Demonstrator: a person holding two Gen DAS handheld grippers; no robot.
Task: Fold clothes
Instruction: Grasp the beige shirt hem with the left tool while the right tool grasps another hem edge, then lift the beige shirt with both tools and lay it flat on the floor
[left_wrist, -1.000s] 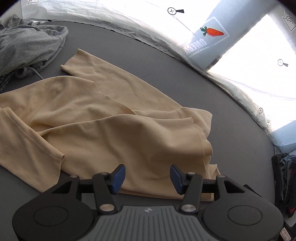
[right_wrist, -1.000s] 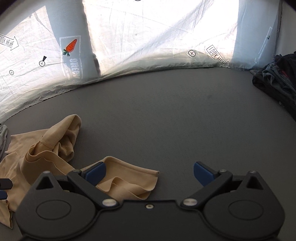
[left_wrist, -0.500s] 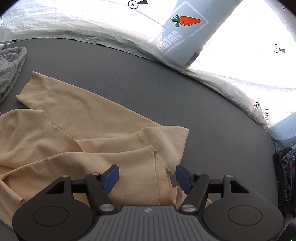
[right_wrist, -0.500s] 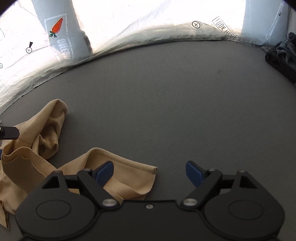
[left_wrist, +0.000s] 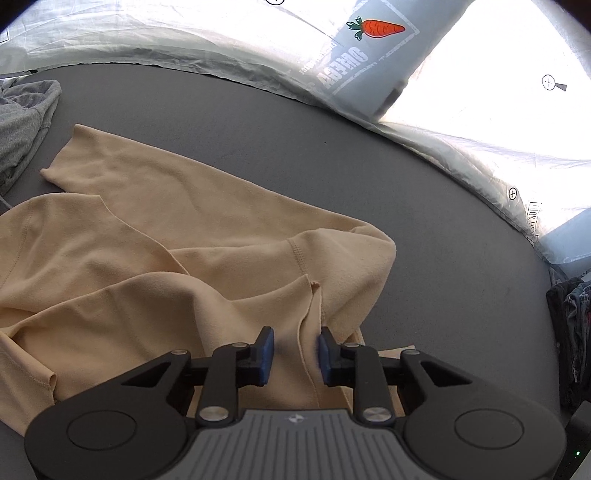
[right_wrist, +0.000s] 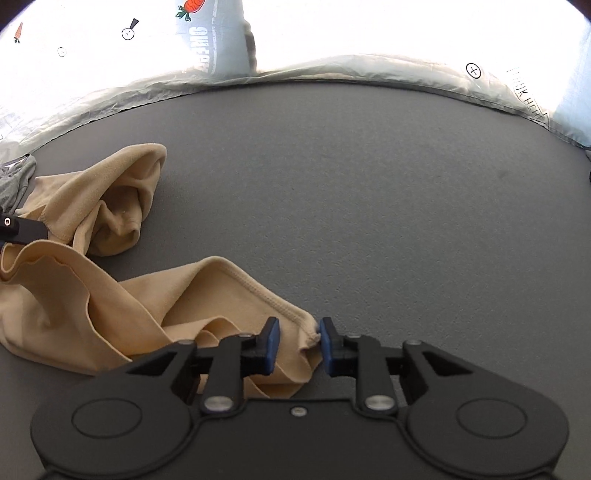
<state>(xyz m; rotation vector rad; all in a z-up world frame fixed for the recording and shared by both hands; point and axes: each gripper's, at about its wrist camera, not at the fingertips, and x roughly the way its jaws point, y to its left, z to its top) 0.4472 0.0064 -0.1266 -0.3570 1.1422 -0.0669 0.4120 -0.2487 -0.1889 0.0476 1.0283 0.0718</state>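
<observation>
A tan long-sleeved shirt lies crumpled on the dark grey table, one sleeve stretched to the far left. My left gripper has its blue pads closed in on a raised fold of the shirt near a stitched edge. In the right wrist view the same shirt lies bunched at the left. My right gripper has its pads closed in on the hemmed corner of the shirt. The tip of the left gripper shows at the left edge.
A grey garment lies at the far left of the table. A dark pile of clothes sits at the right edge. A bright white tent wall with a carrot print rises behind the table's far edge.
Both grippers have gone from wide open to closed in on shirt fabric. The left moved forward over the shirt; the right moved left onto the hem corner.
</observation>
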